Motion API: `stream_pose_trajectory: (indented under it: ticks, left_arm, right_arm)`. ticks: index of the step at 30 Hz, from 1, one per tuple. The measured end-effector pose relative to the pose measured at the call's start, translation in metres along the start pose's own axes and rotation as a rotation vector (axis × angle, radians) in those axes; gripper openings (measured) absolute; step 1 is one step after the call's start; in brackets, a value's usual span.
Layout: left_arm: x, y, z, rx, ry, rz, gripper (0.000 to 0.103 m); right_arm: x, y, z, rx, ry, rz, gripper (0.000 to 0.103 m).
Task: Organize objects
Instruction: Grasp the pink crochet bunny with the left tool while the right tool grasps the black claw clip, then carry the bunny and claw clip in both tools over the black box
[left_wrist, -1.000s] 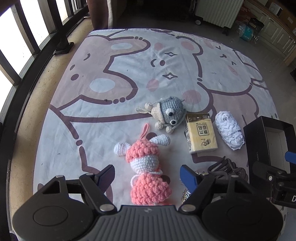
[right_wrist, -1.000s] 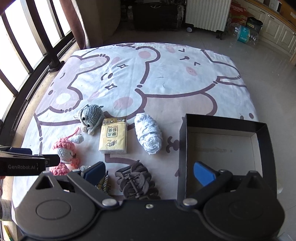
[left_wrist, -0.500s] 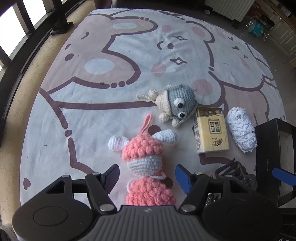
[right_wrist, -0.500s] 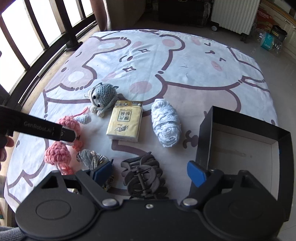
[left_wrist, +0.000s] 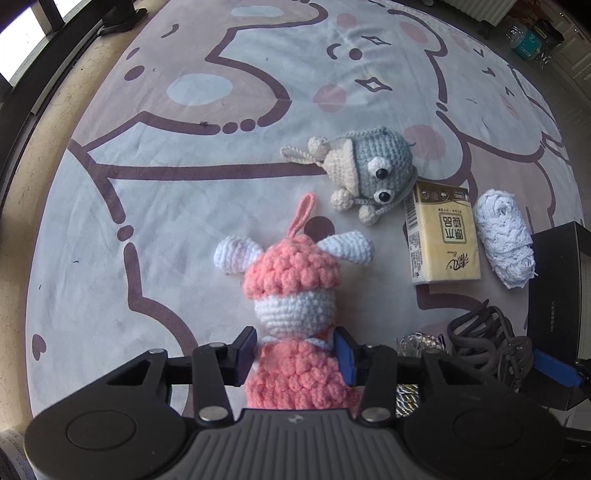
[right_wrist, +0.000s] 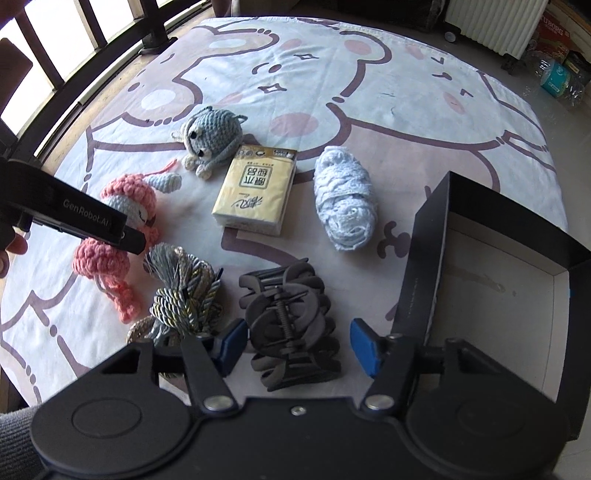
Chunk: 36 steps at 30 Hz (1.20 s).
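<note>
On the cartoon-bear sheet (right_wrist: 388, 85), right at the near edge, the left gripper (left_wrist: 295, 354) has its jaws pressed against either side of the pink crochet doll (left_wrist: 291, 291), gripping it at the neck and upper body; the doll lies flat, its hanging loop pointing away. The right gripper (right_wrist: 297, 341) hovers with jaws spread wide either side of a dark grey hair claw (right_wrist: 290, 325), not touching it. Just left of the claw sits a knot of grey-gold cord (right_wrist: 184, 291). To the right stands the black box (right_wrist: 424, 266), open on top, pale inside. Further out lie a yellow tissue pack (right_wrist: 256, 190) and, beside it, a white yarn bundle (right_wrist: 345, 197). Beyond the pack, touching its far corner, rests the grey crochet animal (right_wrist: 214, 134)
</note>
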<state>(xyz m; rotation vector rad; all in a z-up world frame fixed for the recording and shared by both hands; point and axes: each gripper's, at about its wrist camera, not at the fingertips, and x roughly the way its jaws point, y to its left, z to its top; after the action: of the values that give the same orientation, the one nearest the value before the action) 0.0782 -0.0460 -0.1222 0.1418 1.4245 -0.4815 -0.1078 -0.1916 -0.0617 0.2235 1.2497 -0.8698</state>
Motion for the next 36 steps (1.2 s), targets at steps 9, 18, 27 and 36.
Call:
stream_pose_trajectory:
  ticks: [9, 18, 27, 36]
  left_arm:
    - [-0.006, -0.001, 0.001, -0.006, 0.001, 0.006, 0.037]
    - [-0.016, 0.005, -0.001, -0.034, -0.015, 0.018, 0.036]
    - [-0.042, 0.004, -0.008, -0.034, -0.086, 0.003, 0.036]
    - [-0.073, 0.006, -0.018, -0.067, -0.147, -0.036, 0.036]
  right_arm:
    - [0.005, 0.008, 0.001, -0.065, 0.003, 0.0, 0.047]
    - [-0.007, 0.007, 0.003, -0.018, -0.015, -0.016, 0.045]
    - [-0.028, 0.007, 0.008, 0.051, -0.065, -0.024, 0.045]
    - [-0.052, 0.007, 0.01, 0.113, -0.099, -0.047, 0.045]
